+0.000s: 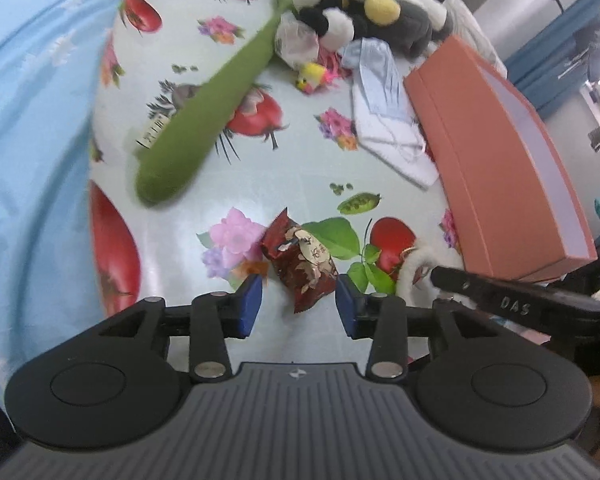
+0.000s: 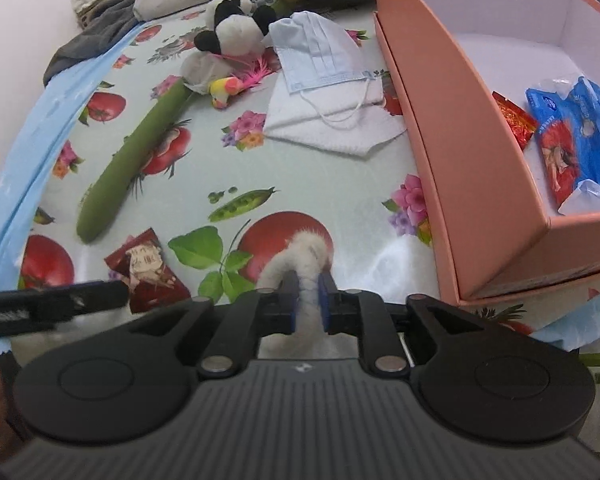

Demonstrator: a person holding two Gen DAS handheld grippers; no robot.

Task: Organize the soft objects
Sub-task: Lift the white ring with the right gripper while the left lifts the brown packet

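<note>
My left gripper is open, its blue pads either side of a dark red snack packet lying on the floral tablecloth; the packet also shows in the right wrist view. My right gripper is shut on a white fluffy ring, held just above the cloth beside the pink box. The ring also shows at the right of the left wrist view. A long green plush, a panda plush and a small yellow-pink toy lie further back.
A blue face mask lies on a white cloth by the box. The box holds a blue packet and a red packet. More plush toys and grey fabric pile at the back. A blue sheet edges the table's left.
</note>
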